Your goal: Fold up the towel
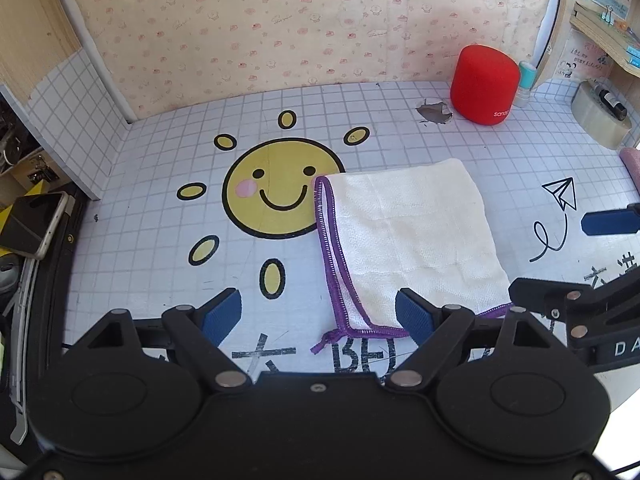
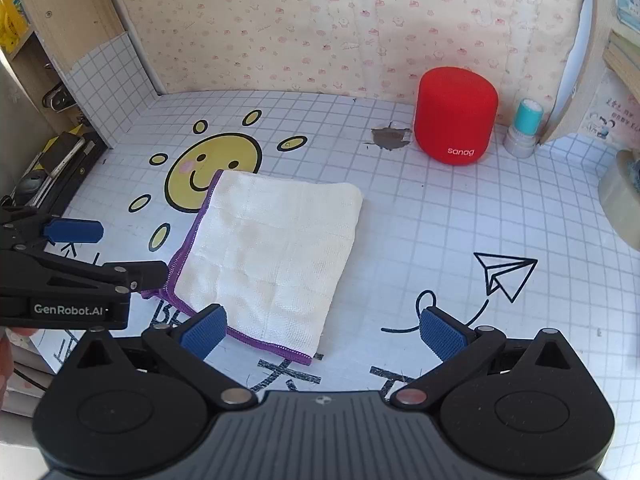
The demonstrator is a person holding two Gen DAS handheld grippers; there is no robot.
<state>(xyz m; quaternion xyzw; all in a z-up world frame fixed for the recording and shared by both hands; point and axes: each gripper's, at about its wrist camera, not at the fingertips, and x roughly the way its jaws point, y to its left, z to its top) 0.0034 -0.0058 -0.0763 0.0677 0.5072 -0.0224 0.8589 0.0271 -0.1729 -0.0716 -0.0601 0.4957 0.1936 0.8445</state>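
A white towel with purple edging (image 1: 412, 236) lies folded flat on the gridded table mat, its purple edges along the left and near sides. It also shows in the right wrist view (image 2: 272, 252). My left gripper (image 1: 318, 314) is open and empty, just above the towel's near left corner. My right gripper (image 2: 322, 330) is open and empty, just in front of the towel's near right corner. Each gripper shows at the edge of the other's view: the right one (image 1: 592, 256), the left one (image 2: 108, 252).
A red cylindrical speaker (image 1: 484, 84) stands at the back right beside a small teal-capped bottle (image 2: 524, 128). A tape roll (image 1: 602, 120) sits at the far right. A torn patch (image 2: 390, 136) marks the mat. A phone (image 1: 32, 222) lies off the table's left edge.
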